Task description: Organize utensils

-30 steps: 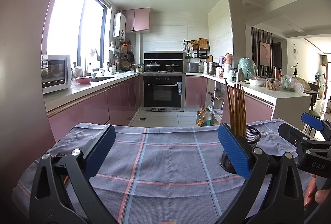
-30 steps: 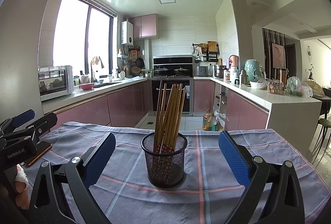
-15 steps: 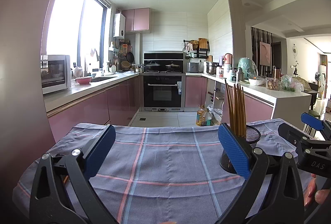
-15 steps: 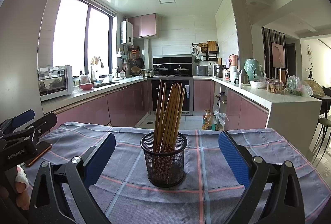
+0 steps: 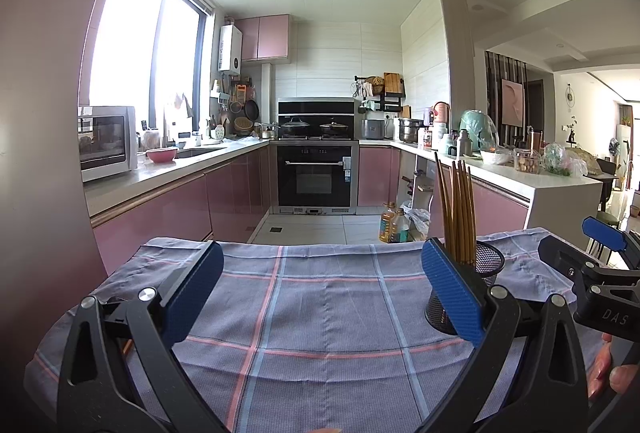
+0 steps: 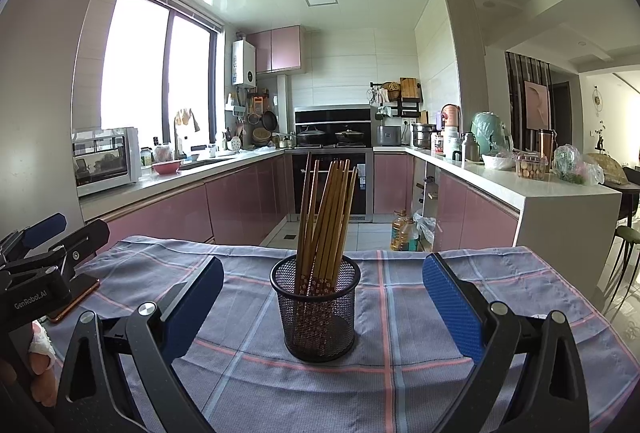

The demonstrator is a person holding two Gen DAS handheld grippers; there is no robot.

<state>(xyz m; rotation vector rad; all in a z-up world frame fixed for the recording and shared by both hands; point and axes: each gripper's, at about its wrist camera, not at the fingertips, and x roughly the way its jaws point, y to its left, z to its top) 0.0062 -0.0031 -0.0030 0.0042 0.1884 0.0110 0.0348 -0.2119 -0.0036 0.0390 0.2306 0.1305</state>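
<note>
Standing upright in the black mesh holder (image 6: 313,309), the chopsticks (image 6: 326,217) lean loosely at the middle of the plaid cloth (image 6: 404,381). Right gripper (image 6: 319,307) spread wide, empty, facing the holder; left gripper (image 5: 322,295) likewise wide (nothing held). Risk: nudging the light holder could tip it, spilling chopsticks.

From my left camera, my own right pad (image 5: 452,293) covers the holder's (image 5: 486,265) left side at three o'clock. My right gripper (image 5: 600,273) is cut by the frame edge. A flat object (image 6: 76,299) at nine o'clock sits half under my left gripper (image 6: 40,265); I can't identify it.
</note>
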